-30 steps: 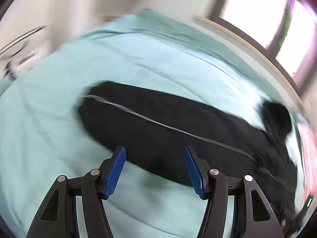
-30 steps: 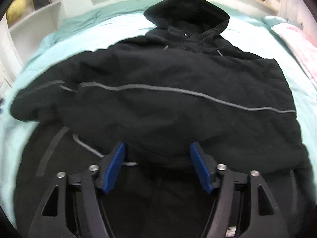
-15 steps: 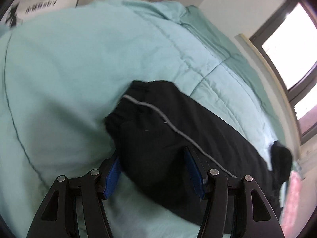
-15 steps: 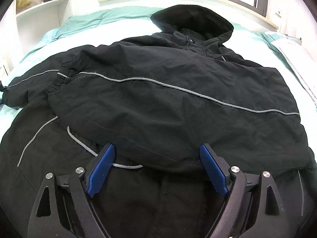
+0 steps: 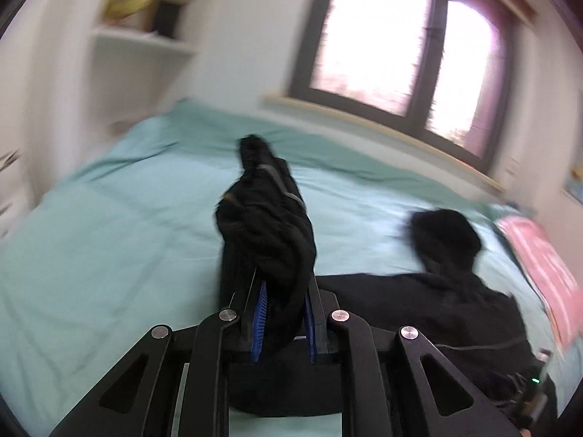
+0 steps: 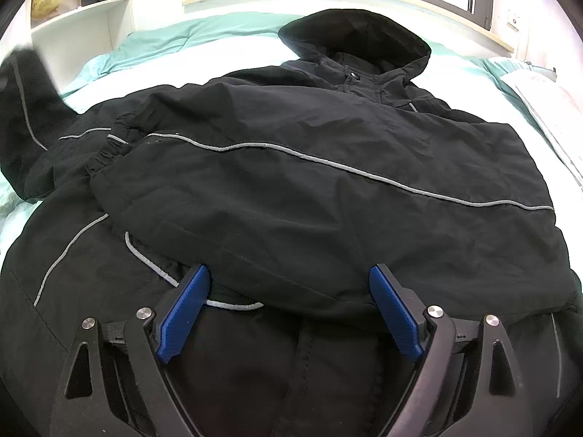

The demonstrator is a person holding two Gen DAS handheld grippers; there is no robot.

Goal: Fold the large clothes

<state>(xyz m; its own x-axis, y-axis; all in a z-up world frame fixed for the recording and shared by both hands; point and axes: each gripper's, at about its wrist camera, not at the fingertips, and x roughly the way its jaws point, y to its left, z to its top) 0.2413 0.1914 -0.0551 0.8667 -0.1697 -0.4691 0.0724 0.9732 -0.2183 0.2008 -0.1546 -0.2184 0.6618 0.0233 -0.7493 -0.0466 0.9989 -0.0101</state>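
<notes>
Black padded shell fabric, soft and bulky: the hooded jacket (image 6: 291,182) is spread front-up on the teal bed (image 5: 109,236), hood (image 6: 353,36) toward the window. One sleeve (image 6: 328,196) is already laid across the chest, its grey piping running along it. The other sleeve (image 5: 266,225) is bunched at the cuff end between the blue pads of the left tool (image 5: 284,320), whose jaws have just been closing and are now clamped on it; the sleeve is seen raised off the bed at the left edge of the right wrist view. The right tool (image 6: 288,309) is held with jaws wide apart over the lower front, nothing pinched. The jacket is judged limp, fairly light but voluminous, with a slick shell likely to slide and puff back up. Cuffs, hem and seams with piping are judged the best holds, where layers are thick.
</notes>
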